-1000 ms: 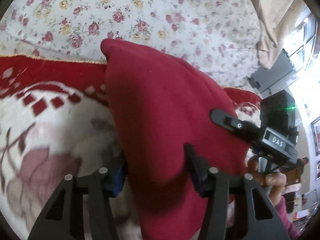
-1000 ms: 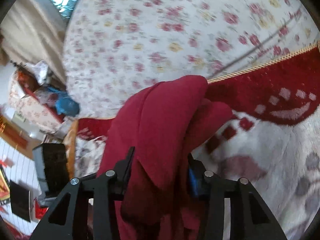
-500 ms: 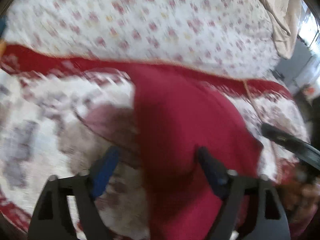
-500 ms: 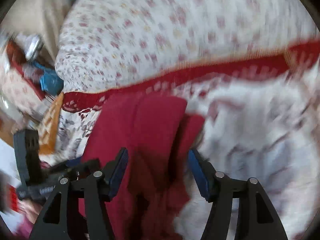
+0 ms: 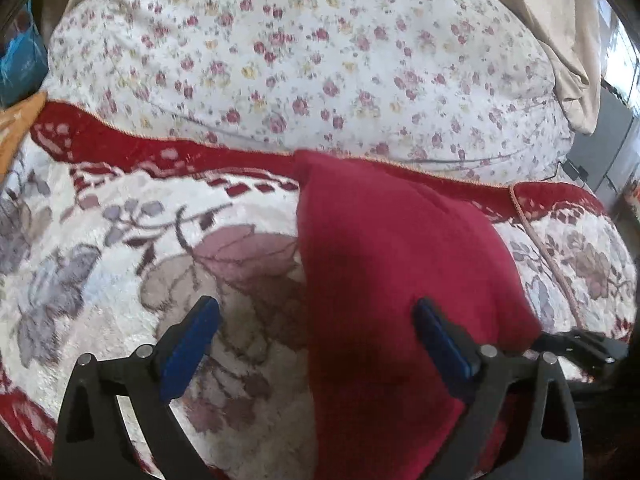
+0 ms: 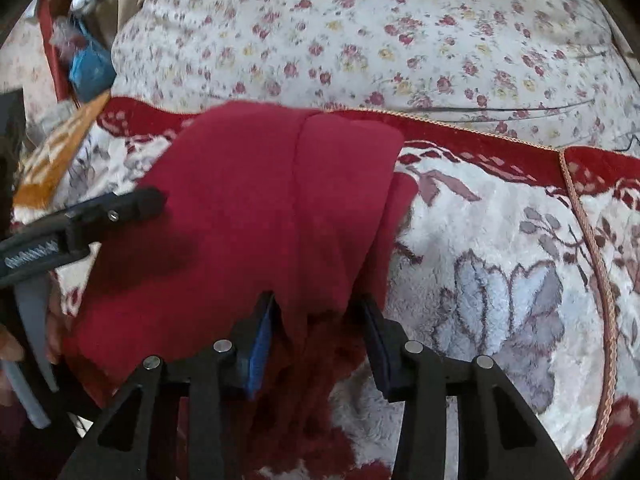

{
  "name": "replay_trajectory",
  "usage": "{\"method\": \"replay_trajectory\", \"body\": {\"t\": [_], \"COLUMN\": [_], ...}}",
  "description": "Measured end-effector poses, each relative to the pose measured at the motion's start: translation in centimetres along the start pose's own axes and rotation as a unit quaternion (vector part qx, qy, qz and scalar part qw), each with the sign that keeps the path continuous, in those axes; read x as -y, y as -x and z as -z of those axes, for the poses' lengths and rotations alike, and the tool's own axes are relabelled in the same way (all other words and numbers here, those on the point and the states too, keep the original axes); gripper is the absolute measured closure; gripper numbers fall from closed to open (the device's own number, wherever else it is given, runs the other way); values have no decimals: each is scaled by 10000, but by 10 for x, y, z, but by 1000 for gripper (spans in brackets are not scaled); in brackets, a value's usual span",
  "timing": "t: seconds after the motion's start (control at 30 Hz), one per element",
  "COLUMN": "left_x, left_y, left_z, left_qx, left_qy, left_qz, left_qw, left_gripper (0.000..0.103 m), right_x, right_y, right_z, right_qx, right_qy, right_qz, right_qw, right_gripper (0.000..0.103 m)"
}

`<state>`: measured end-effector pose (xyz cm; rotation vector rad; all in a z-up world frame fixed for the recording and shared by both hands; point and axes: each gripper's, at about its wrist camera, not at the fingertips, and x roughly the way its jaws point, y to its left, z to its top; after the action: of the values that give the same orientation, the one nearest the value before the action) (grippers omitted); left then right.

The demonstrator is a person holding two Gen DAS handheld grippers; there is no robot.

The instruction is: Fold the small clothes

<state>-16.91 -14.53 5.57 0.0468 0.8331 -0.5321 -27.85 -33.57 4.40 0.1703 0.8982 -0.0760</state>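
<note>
1. Since a second ago the red garment (image 5: 384, 280) has come down from hanging bunched in both grippers to lying spread on the patterned blanket (image 5: 120, 264), and both cameras now look more steeply down at the bed.
2. Left wrist view: the left gripper (image 5: 316, 320) has just been opening and its jaws stand wide apart. Its right finger (image 5: 440, 344) lies over the garment's cloth, while its left finger (image 5: 192, 340) is over bare blanket; neither pad presses on the cloth, so nothing is gripped.
3. Same view: the garment runs from the bottom edge up to the blanket's red border, its far corner just touching the gold piping. Beyond lies a flowered quilt (image 5: 304, 52). The tip of the other gripper shows dark at the lower right edge.
4. Right wrist view: the right gripper (image 6: 316, 316) has just been closing after a brief widening, and its jaws stand about half apart with a bunched fold of the garment (image 6: 256, 200) between them. Whether the pads truly pinch the cloth I cannot tell.
5. Same view: the garment lies folded double on the blanket (image 6: 500, 240), a crease running down its middle. The left gripper's finger (image 6: 132, 204) rests over its left edge.
</note>
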Motion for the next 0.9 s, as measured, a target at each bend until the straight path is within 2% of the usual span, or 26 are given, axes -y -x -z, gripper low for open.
{"method": "replay_trajectory", "body": {"t": [0.1,0.17,0.23,0.33,0.57,0.67,0.9], "left_x": [4,4,4,5,2,-3,-13], "left_y": [8,15,18,25,40,40,39], "left_z": [-2,-3,-5,-6,-7,-8,-7], "left_qx": [186,329,344,426,655,611,510], "left_qy": [-109,-68,-62,-132,-417,-428,-405], "left_qz": [-92,-101,-104,-252,-634,-768,-848], "left_qw": [9997,9994,9993,9987,9950,9942,9943], "left_gripper": [6,6,6,6,6,6,6], "right_x": [7,4,2,-8,-25,-28,-27], "right_y": [22,36,53,60,50,43,26], "right_z": [0,-2,-3,-10,-23,-26,-30], "right_qx": [159,374,647,815,825,856,716], "right_qy": [-194,-344,-486,-512,-499,-548,-617], "right_qz": [-52,-88,-97,-4,427,668,631], "right_qw": [9997,9987,9967,9954,9944,9926,9935], "right_gripper": [47,34,30,25,15,12,11]}}
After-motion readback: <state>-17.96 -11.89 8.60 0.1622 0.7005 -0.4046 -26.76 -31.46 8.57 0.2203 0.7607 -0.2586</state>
